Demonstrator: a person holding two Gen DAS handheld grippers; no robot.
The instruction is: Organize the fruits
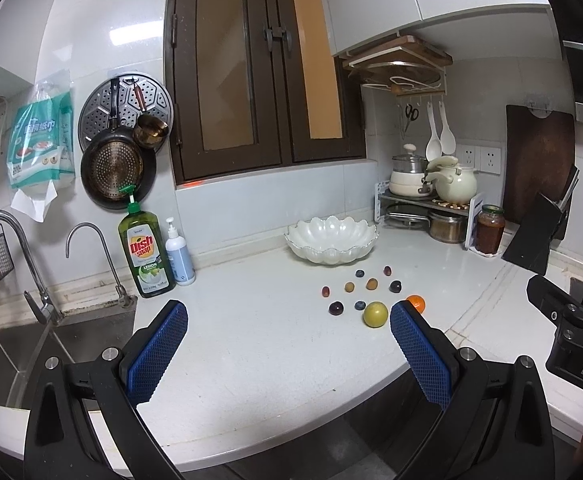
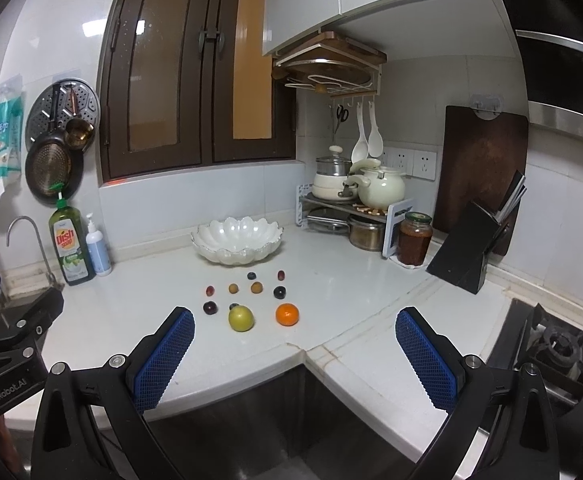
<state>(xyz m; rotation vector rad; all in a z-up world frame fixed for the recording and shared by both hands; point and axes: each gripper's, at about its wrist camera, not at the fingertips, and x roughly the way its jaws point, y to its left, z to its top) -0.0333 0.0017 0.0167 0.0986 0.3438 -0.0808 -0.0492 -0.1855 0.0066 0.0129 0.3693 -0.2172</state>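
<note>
1. Hovering low in the left wrist view, the left tongs (image 1: 287,314) stand spread wide with nothing between their blue ribbed pads, above the white stone tabletop (image 1: 251,320).
2. The right tongs (image 2: 294,320) are likewise spread wide and empty, low in the right wrist view, over the near edge of the tabletop.
3. The right tongs' black body also shows at the right edge of the left wrist view, and the left tongs' body at the left edge of the right wrist view.
4. A white scalloped porcelain bowl (image 2: 236,246) sits just above the centre of the right wrist view, near the back wall; it looks empty.
5. The fruits lie loose on the tabletop in front of the bowl, none touching it.
6. Nearest the tongs are a round yellow-green fruit (image 2: 241,319) and a small orange mandarin (image 2: 287,314), side by side but apart.
7. Left of the yellow-green fruit lies a dark purple round fruit (image 2: 210,307); another dark one (image 2: 279,292) sits above the mandarin.
8. Two small tan-yellow fruits (image 2: 233,288) lie in the middle of the group, with small red grapes (image 2: 210,290) at its left and upper right.
9. Small dark blue berries (image 2: 252,276) lie closest to the bowl and just behind the yellow-green fruit.
10. A green dish soap bottle (image 2: 72,246) stands at the left by the wall, and a glass jar of reddish-brown paste (image 2: 414,242) at the right.
</note>
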